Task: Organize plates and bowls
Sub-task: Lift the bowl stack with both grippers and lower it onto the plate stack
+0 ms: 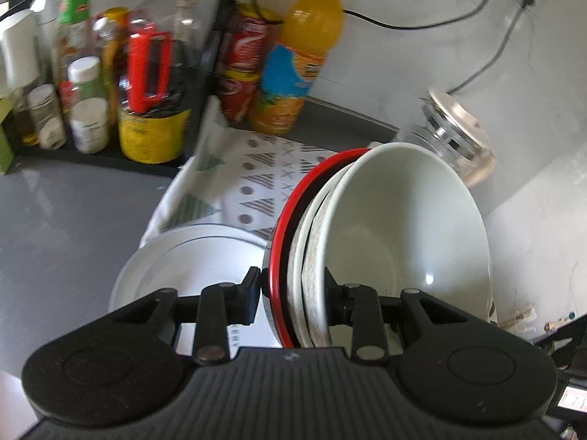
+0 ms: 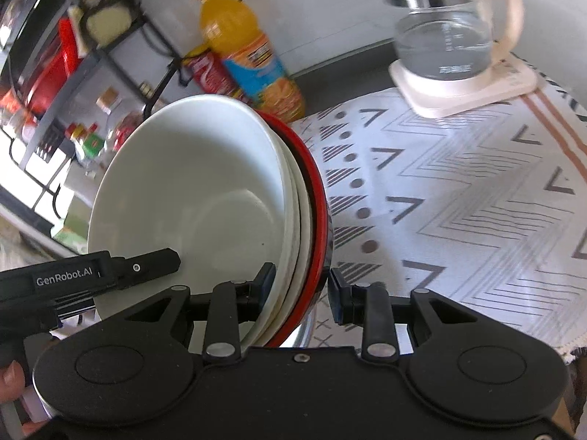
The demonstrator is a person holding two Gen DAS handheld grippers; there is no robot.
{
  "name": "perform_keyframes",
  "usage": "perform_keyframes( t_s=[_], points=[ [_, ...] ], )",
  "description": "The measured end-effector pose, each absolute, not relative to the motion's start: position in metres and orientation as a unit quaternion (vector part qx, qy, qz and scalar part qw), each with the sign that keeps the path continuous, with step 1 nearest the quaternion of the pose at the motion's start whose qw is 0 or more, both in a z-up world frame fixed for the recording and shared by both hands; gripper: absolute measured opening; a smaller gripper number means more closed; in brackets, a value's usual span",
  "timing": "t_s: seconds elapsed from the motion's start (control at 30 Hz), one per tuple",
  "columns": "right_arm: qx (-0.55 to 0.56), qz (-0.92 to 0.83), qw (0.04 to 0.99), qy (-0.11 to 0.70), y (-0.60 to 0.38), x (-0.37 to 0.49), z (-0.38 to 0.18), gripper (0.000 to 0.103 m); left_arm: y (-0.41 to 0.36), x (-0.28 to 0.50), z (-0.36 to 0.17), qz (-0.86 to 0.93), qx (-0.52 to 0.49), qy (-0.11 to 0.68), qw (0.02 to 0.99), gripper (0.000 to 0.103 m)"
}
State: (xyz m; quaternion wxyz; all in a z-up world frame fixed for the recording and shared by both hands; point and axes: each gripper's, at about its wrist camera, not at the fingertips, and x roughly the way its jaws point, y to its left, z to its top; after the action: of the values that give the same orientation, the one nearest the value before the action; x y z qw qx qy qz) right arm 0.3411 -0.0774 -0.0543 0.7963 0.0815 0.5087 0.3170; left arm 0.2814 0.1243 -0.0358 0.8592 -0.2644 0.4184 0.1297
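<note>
A nested stack of bowls [image 1: 403, 234], white ones inside a red-rimmed one [image 1: 290, 212], is held tilted above the counter. My left gripper [image 1: 293, 293] is shut on the stack's rim from one side. My right gripper [image 2: 299, 289] is shut on the same stack [image 2: 190, 198] from the opposite side, its red rim [image 2: 319, 205] between the fingers. A stack of white plates [image 1: 183, 267] lies on the patterned cloth [image 1: 256, 176] below, left of the bowls. The left gripper's body [image 2: 91, 275] shows in the right wrist view.
An orange juice bottle [image 1: 301, 58] and red cans [image 1: 242, 62] stand by the wall. A rack of bottles and jars [image 1: 110, 73] stands at left. A glass kettle [image 2: 447, 33] on its base sits on the cloth [image 2: 477, 201] at the back right.
</note>
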Motion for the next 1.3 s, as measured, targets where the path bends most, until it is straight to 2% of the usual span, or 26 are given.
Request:
perform_keyframes(
  t_s=[0.47, 0.87, 1.1, 1.3],
  points=[
    [0.024, 0.337, 0.765, 0.549, -0.024, 0.329, -0.077, 0.03, 0.165, 0.239, -0.068, 0.184, -0.303, 0.437, 0.827, 0.03],
    [-0.006, 0.316, 0.753, 0.577, -0.003, 0.337, -0.095, 0.031, 0.186, 0.237, -0.11, 0.18, -0.335, 0.468, 0.798, 0.03],
    [0.0, 0.316, 0.745, 0.588, 0.0, 0.342, -0.097, 0.038, 0.19, 0.246, -0.111, 0.168, -0.333, 0.468, 0.801, 0.031],
    [-0.006, 0.317, 0.758, 0.571, -0.007, 0.343, -0.082, 0.039, 0.193, 0.253, -0.111, 0.182, -0.345, 0.476, 0.788, 0.031]
  ],
)
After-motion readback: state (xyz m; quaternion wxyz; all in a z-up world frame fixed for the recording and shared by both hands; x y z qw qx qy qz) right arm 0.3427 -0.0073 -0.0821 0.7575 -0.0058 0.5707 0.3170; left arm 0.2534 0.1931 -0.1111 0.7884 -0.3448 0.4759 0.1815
